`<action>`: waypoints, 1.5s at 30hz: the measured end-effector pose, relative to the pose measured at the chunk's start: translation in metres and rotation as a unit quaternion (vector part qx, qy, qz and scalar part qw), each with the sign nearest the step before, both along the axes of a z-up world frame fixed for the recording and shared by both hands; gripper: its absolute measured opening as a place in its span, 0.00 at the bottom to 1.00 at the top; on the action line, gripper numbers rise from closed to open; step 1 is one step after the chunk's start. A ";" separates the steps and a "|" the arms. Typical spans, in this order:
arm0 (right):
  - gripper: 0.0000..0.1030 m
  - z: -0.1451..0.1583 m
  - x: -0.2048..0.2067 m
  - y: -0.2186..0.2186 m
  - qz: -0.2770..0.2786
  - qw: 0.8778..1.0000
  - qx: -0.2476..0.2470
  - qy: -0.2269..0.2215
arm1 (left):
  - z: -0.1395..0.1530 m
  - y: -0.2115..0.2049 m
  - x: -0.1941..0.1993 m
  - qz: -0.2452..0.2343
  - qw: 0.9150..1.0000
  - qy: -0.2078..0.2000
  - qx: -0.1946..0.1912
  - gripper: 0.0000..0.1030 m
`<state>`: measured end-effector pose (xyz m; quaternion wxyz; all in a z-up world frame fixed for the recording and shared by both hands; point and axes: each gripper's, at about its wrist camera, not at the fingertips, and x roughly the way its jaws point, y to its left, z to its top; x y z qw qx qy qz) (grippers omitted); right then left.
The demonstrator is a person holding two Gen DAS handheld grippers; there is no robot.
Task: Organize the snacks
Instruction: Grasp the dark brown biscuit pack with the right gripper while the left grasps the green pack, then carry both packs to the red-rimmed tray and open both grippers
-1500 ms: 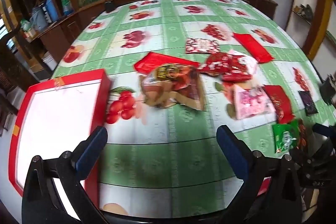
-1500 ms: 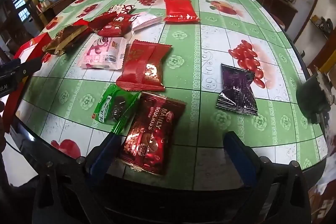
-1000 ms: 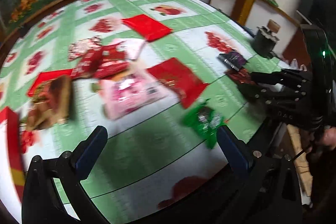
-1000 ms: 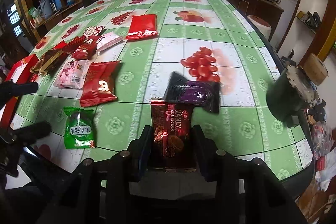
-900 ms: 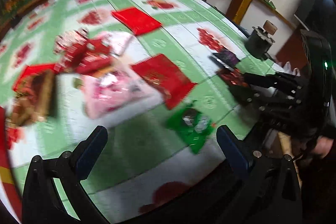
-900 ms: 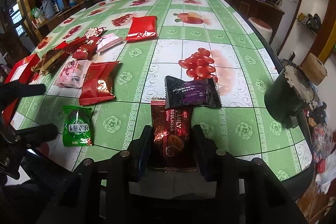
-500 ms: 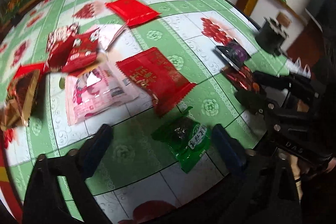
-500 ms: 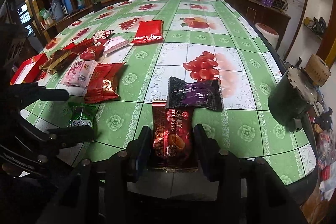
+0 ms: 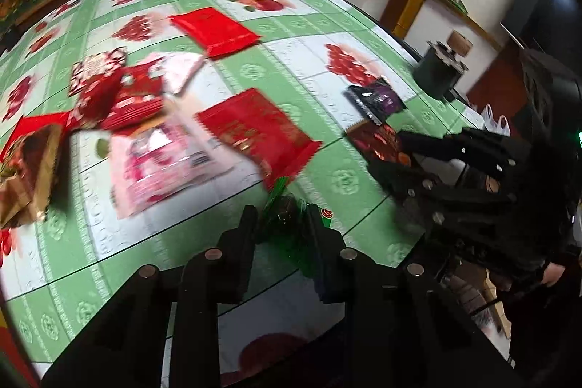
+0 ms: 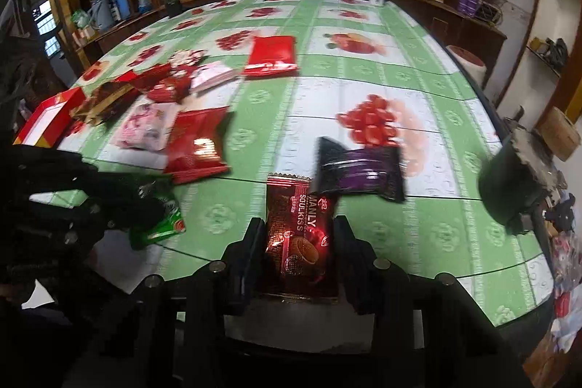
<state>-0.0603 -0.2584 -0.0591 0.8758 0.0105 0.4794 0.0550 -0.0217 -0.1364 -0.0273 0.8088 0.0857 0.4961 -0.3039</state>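
Glossy foil dark red biscuit packet (image 10: 298, 239), shiny green plastic wrapper (image 9: 287, 224), smooth printed tablecloth (image 10: 363, 79), matt black tongs (image 10: 296, 242)

The left gripper (image 9: 280, 217), wide open a second ago over bare cloth, has swung to the green packet (image 9: 287, 224) and shut its jaws on it. The right gripper (image 10: 296, 235), open earlier, clamps the brown packet (image 10: 296, 235), with its jaws closing again.

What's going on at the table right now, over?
Left gripper shut on green packet. Right gripper closing on dark red packet. Purple packet overlaps its far corner.
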 end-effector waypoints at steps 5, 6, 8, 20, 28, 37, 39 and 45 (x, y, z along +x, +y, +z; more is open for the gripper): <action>0.36 0.002 -0.001 0.019 0.028 0.999 0.018 0.001 | 0.008 0.021 -0.003 0.015 1.000 -0.007 -0.011 0.21; 0.35 0.002 0.000 0.021 0.028 0.999 0.028 0.001 | 0.009 0.026 -0.003 0.020 1.000 -0.009 -0.014 0.21; 0.35 0.002 0.002 0.024 0.033 0.998 0.046 0.003 | 0.014 0.039 -0.001 0.031 0.999 -0.010 -0.022 0.21; 0.34 0.019 0.007 0.080 0.128 0.982 0.140 0.009 | 0.054 0.144 -0.024 0.162 0.984 -0.072 -0.033 0.21; 0.34 0.041 0.038 0.179 0.231 0.955 0.185 -0.012 | 0.062 0.233 -0.048 0.280 0.954 -0.102 -0.022 0.21; 0.34 0.065 0.067 0.308 0.322 0.919 0.227 -0.031 | 0.055 0.291 -0.050 0.375 0.919 -0.118 0.009 0.21; 0.38 0.067 0.071 0.328 0.331 0.914 0.232 -0.035 | 0.052 0.297 -0.049 0.385 0.915 -0.119 0.019 0.21; 0.48 0.066 0.081 0.330 0.320 0.907 0.274 -0.020 | 0.053 0.318 -0.051 0.413 0.902 -0.124 0.025 0.53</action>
